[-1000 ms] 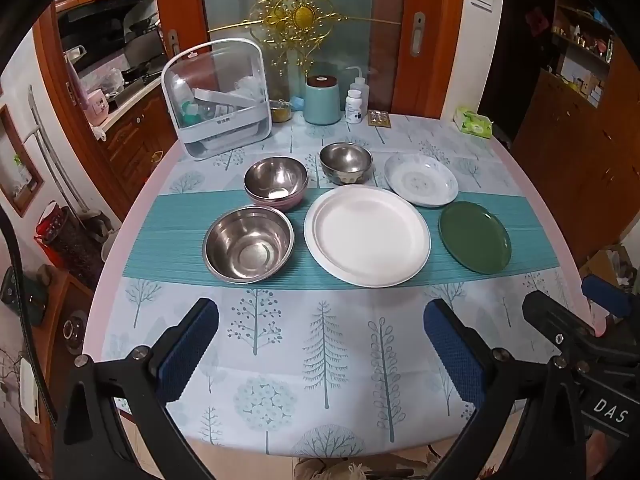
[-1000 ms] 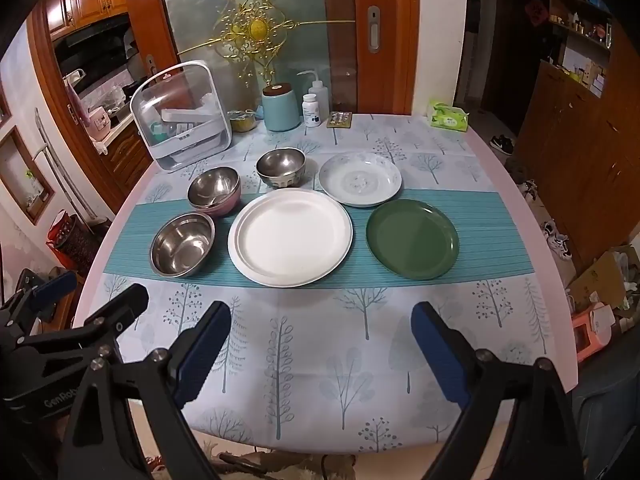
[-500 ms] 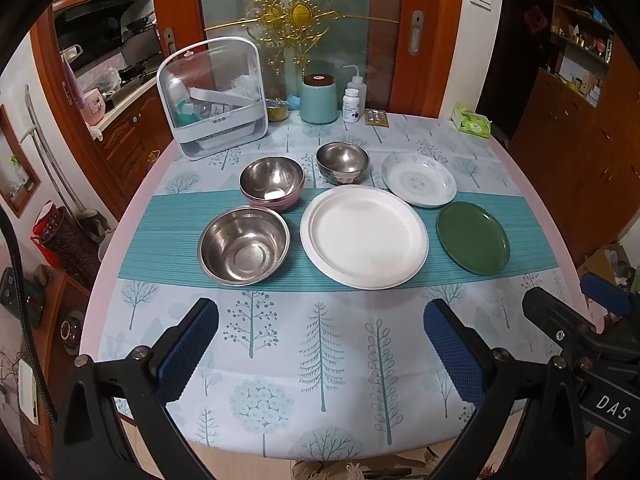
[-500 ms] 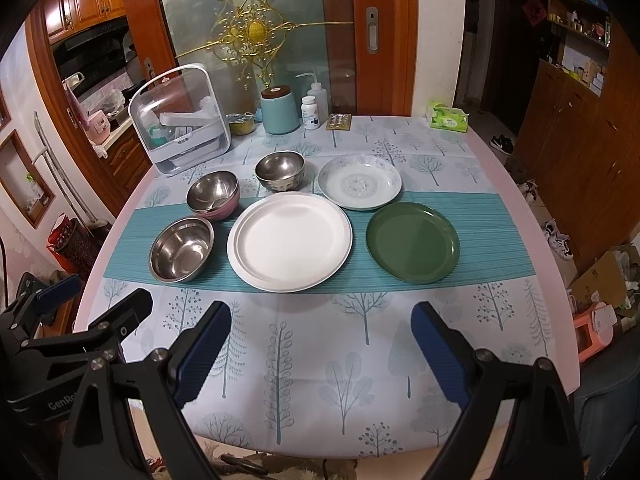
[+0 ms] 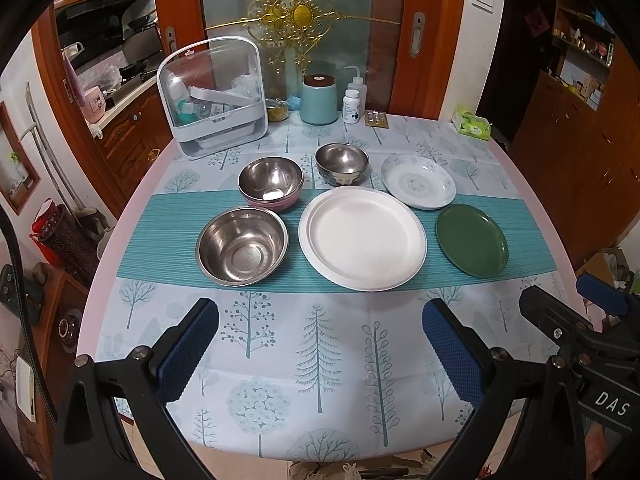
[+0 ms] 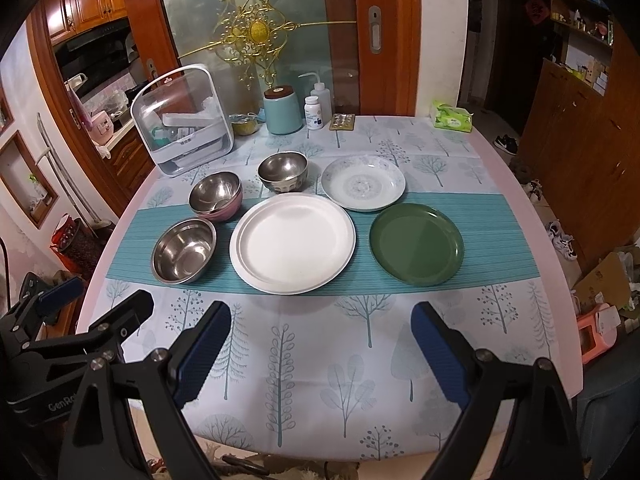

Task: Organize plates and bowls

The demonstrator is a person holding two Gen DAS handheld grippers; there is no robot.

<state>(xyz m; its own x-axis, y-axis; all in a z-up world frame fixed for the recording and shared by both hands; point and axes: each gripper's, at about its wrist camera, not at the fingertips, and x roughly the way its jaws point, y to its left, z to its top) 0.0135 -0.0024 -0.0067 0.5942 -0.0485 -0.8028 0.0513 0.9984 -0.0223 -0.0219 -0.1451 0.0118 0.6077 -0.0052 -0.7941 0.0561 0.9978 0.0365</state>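
Plates and bowls spread on teal runner (image 5: 160, 232), mid-table: large white plate (image 5: 362, 238) centre, green plate (image 5: 472, 246) right, patterned plate (image 5: 418, 181) behind, three steel bowls left. Left gripper (image 5: 320, 346) and right gripper (image 6: 320, 344) both spread wide, empty, hovering over near edge. Left view only: white disc inside pink-rimmed bowl (image 5: 271, 183). Right view only: shoes (image 6: 562, 238) on floor. Tree-print tablecloth (image 6: 304, 344); wooden cabinets, glass door behind.
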